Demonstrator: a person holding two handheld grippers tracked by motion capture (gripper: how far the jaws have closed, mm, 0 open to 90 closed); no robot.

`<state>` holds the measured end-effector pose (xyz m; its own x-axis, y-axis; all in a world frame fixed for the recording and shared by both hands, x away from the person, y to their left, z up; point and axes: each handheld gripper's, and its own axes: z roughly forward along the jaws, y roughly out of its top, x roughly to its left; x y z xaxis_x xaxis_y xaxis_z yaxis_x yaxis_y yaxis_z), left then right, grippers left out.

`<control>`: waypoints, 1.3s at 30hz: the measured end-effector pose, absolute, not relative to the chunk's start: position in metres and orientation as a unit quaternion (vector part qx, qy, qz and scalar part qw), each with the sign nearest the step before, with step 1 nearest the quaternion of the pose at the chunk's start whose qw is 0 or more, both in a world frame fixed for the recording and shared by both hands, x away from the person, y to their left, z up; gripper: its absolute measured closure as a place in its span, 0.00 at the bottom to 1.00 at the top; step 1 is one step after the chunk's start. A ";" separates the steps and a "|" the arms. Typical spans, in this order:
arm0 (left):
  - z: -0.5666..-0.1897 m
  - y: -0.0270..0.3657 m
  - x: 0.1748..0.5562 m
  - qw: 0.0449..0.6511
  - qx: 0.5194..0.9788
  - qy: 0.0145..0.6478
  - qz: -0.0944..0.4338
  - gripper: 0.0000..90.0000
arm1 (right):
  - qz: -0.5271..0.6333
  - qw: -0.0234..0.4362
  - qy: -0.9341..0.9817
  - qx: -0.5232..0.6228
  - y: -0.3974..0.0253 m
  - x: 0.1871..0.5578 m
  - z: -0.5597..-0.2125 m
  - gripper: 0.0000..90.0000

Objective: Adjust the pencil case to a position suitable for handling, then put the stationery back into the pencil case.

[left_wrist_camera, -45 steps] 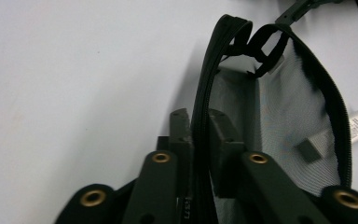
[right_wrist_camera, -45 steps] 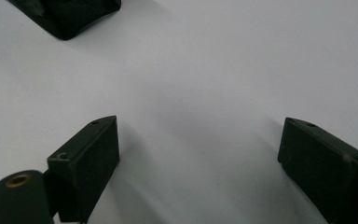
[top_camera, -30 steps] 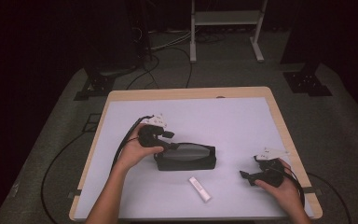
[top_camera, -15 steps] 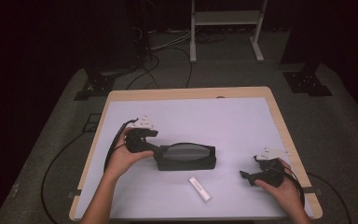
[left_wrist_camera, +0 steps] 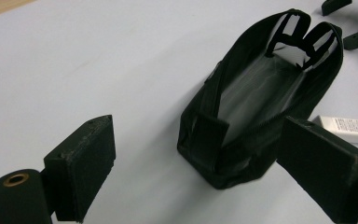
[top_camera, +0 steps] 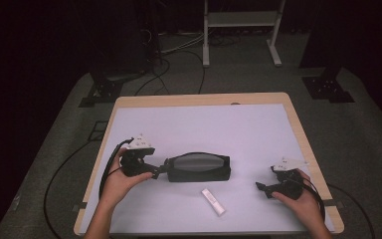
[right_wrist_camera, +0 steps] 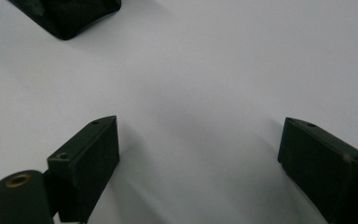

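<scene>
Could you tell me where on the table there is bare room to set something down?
The far half of the table, beyond the black pouch, is bare from edge to edge. A smaller free patch lies between the pouch and the right gripper. It is crowded near the front: the left gripper sits at the pouch's end, and the white tube lies just before it.

The pouch (top_camera: 198, 168) at centre frame was black with a greyish clear panel. Below it the small tube (top_camera: 213, 201) was white with dark print. The table (top_camera: 204, 124) was pale lavender-white, edged in light wood. Both grippers (top_camera: 155, 173) (top_camera: 261, 188) were black, topped by grey plates.
</scene>
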<state>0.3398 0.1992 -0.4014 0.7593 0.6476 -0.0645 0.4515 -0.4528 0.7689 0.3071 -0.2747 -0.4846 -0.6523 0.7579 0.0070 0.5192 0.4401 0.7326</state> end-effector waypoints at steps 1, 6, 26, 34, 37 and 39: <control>-0.401 0.201 0.337 0.409 0.844 0.326 0.122 0.12 | 0.365 0.164 0.833 0.383 -0.275 0.307 -0.485 0.13; -0.401 0.208 0.326 0.409 0.838 0.337 0.132 0.12 | 0.364 0.164 0.833 0.384 -0.275 0.307 -0.485 0.13; -0.434 0.229 0.290 0.379 0.825 0.389 0.154 0.11 | 0.364 0.166 0.833 0.383 -0.274 0.307 -0.485 0.13; -0.448 0.230 0.277 0.358 0.829 0.400 0.156 0.10 | 0.363 0.164 0.833 0.383 -0.274 0.307 -0.484 0.13; -0.450 0.231 0.273 0.355 0.829 0.403 0.158 0.10 | 0.363 0.163 0.833 0.384 -0.274 0.307 -0.484 0.13; -0.451 0.233 0.270 0.353 0.826 0.406 0.165 0.10 | 0.365 0.162 0.832 0.385 -0.275 0.307 -0.484 0.13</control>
<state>0.2695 0.2333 -0.4509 0.6155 0.7880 -0.0144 0.5548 -0.4202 0.7181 0.3073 -0.2747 -0.4842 -0.6507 0.7593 0.0123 0.5231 0.4365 0.7321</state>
